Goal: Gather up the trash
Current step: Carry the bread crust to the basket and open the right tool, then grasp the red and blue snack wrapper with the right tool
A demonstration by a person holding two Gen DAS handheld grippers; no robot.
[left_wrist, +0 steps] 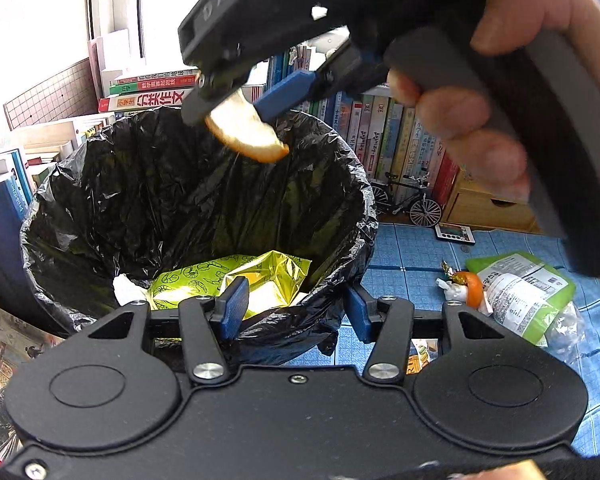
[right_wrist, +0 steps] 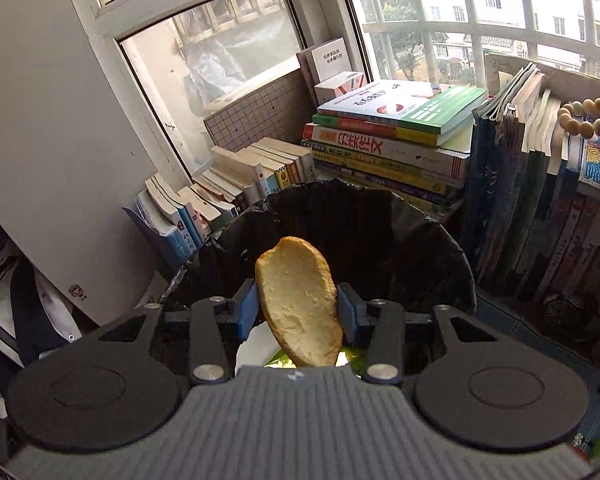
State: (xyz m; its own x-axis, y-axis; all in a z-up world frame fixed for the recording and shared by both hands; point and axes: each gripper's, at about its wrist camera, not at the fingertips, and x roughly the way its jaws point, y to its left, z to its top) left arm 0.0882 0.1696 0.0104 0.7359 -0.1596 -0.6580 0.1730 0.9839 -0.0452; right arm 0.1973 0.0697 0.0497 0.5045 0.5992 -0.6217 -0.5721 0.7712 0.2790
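Left gripper (left_wrist: 296,304) astride the near rim of a black-lined bin (left_wrist: 100,184), one blue pad inside, one outside; pressed on the liner or not, cannot tell. In the bin, a yellow-green foil bag (left_wrist: 204,280) printed with shrimps. To the right on blue checked cloth (left_wrist: 420,256), a green packet (left_wrist: 528,296), label print too small to read. Above the bin mouth, right gripper (right_wrist: 297,308), marked "DAS", in a hand (left_wrist: 480,128), with a bread slice (right_wrist: 296,300) tilted between its pads; clamped or loose, cannot tell. Beyond, stacked books, one spine (left_wrist: 156,100) reading "分类作文".
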